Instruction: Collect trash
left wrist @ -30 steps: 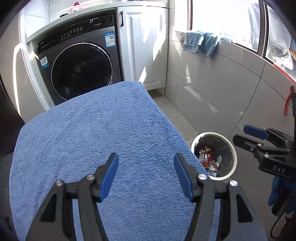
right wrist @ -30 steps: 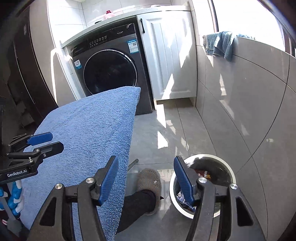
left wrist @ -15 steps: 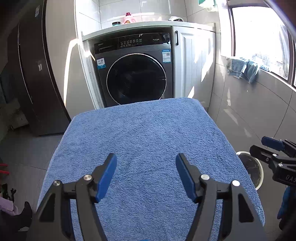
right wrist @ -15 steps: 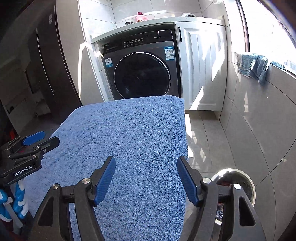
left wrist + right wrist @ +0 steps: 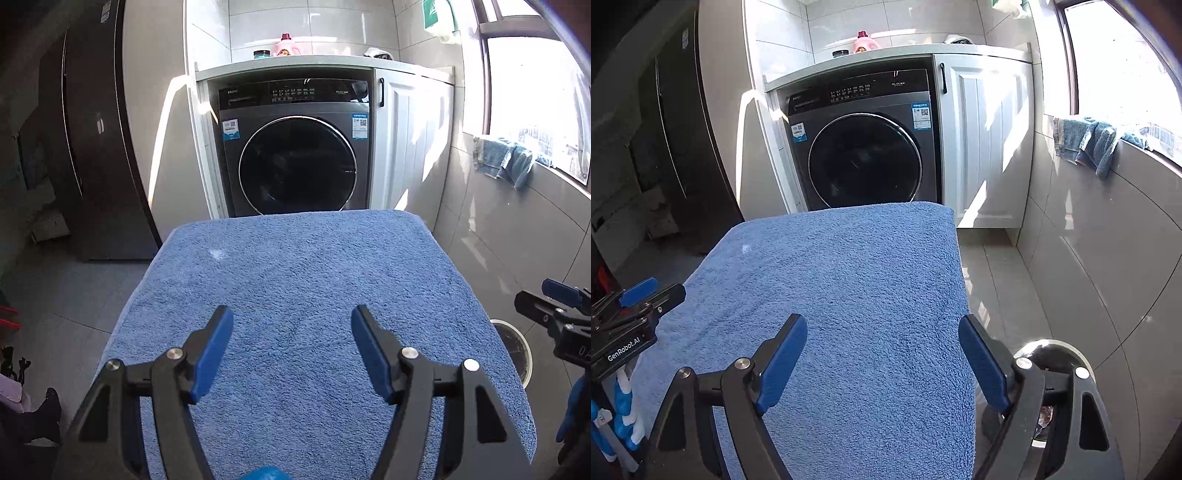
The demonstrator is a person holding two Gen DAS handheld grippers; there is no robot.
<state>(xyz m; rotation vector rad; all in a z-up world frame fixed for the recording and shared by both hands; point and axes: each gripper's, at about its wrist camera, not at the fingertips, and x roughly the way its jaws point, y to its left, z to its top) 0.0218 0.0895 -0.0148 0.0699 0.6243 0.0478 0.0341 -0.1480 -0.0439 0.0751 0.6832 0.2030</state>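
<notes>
The left tongs hang released over the blue towel that covers the counter, with only towel showing between their blue pads. The right tongs are also released and empty; their jaws have just been opening wider, and nothing lies between them but the towel's right edge and a strip of tiled floor.

No loose trash shows on the towel. The trash bin, round with a pale rim, stands on the floor to the right of the counter, close to the tiled wall. From the right wrist it sits low, just behind and beside the right finger of the right tongs, which hides much of it; a scrap of reddish trash shows inside, past that finger. From the left wrist only a sliver of the bin shows past the towel's right edge, well to the right of the left tongs and just under the right tongs.

Beyond the counter stand a dark washing machine, a white cabinet and a blue cloth draped on the window ledge.
</notes>
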